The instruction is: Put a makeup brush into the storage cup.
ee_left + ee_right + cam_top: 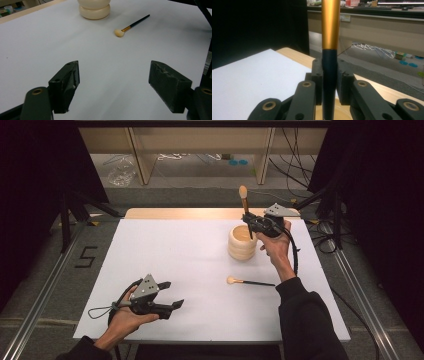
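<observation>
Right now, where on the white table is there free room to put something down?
The whole left half of the table is bare, from the far edge down to the left claw. The near right corner is free too. It is crowded around the cream holder, the right claw holding a brush, and the lying brush.

A cream, ribbed round holder (242,242) stands upright on the white table's far right part, one black-handled brush (244,206) with a gold ferrule upright over its mouth — bristles up — while a second brush (250,282) lies flat nearer, pale bristles pointing left.
</observation>
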`<state>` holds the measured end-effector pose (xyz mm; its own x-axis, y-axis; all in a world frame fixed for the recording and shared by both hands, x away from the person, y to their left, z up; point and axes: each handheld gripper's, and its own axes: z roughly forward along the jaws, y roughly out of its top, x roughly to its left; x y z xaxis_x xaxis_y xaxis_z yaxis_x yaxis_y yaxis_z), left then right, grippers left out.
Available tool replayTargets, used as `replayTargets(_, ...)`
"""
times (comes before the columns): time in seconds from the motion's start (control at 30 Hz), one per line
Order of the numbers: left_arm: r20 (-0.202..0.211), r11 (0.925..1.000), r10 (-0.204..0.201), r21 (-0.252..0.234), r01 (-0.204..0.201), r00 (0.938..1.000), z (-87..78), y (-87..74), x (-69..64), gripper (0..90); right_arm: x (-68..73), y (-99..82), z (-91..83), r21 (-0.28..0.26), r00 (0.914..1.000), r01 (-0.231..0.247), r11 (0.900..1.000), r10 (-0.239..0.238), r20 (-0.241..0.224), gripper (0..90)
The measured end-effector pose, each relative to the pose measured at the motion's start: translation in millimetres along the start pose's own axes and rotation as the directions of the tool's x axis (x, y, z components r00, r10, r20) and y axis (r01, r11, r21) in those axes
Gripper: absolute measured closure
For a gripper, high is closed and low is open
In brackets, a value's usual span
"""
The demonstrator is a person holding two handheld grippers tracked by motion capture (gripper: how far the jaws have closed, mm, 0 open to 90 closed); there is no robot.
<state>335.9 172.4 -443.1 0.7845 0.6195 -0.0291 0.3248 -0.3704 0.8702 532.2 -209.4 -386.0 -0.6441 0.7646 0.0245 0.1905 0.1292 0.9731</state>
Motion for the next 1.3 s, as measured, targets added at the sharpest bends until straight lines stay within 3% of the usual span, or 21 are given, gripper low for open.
replayTargets(0.07,-0.001,0.9997,-0.024,0.0,0.024,0.9997,0.2,-0.5,-1.5,25.0,-0.4,2.6,2.4,-0.009,0.9999,0.012,0.9999,-0.012,0.005,79.5)
replayTargets(0.2,0.0,0.9997,-0.023,-0.001,0.023,0.9997,0.1,-0.5,-1.4,25.0,-1.6,3.6,7.3,0.006,1.0,-0.003,1.0,0.003,0.006,79.6)
replayTargets(0.27,0.001,1.0,0.002,0.002,-0.002,1.0,-0.1,-0.1,0.2,24.9,-2.7,2.7,10.4,-0.014,0.9999,0.002,0.9999,-0.002,0.011,79.5)
replayTargets(0.57,0.002,1.0,-0.003,0.0,0.003,1.0,0.7,-0.5,0.0,24.9,-5.5,-0.8,16.4,0.007,0.9997,-0.019,0.9998,0.018,0.016,79.5)
replayTargets(0.6,0.003,1.0,-0.004,0.0,0.004,1.0,0.8,-0.6,-0.3,24.9,-5.6,-0.9,16.7,0.009,0.9997,-0.017,0.9998,0.017,0.019,79.5)
replayTargets(0.63,0.002,0.9995,-0.031,0.001,0.031,0.9995,1.0,-1.1,-2.0,24.9,-5.9,-1.3,17.4,0.004,0.9996,-0.016,0.9999,0.016,0.021,79.5)
replayTargets(0.73,0.005,0.9999,-0.012,0.006,0.012,0.9999,1.0,-0.7,-1.5,24.9,-6.3,-2.2,19.3,0.005,0.9997,-0.014,0.9999,0.014,0.021,79.5)
replayTargets(0.77,0.003,0.9996,-0.027,0.006,0.027,0.9996,1.1,-1.0,-2.4,24.9,-5.0,-2.4,19.7,0.013,0.9995,-0.028,0.9995,0.028,0.018,79.5)
replayTargets(0.83,0.005,1.0,-0.005,0.005,0.005,1.0,0.9,-0.5,-0.9,24.9,-5.9,-2.9,21.0,0.006,0.9997,-0.01,0.9999,0.01,0.022,79.5)
replayTargets(1.17,0.007,1.0,-0.008,0.001,0.008,0.9999,1.0,-0.6,-1.2,24.9,-5.2,-6.2,25.0,0.018,0.9995,-0.028,0.9994,0.028,0.016,79.5)
replayTargets(1.3,0.007,0.9999,-0.014,0.001,0.014,0.9999,1.2,-0.8,-1.8,24.9,-3.6,-8.5,27.9,0.0,0.9996,-0.025,0.9997,0.025,0.013,79.5)
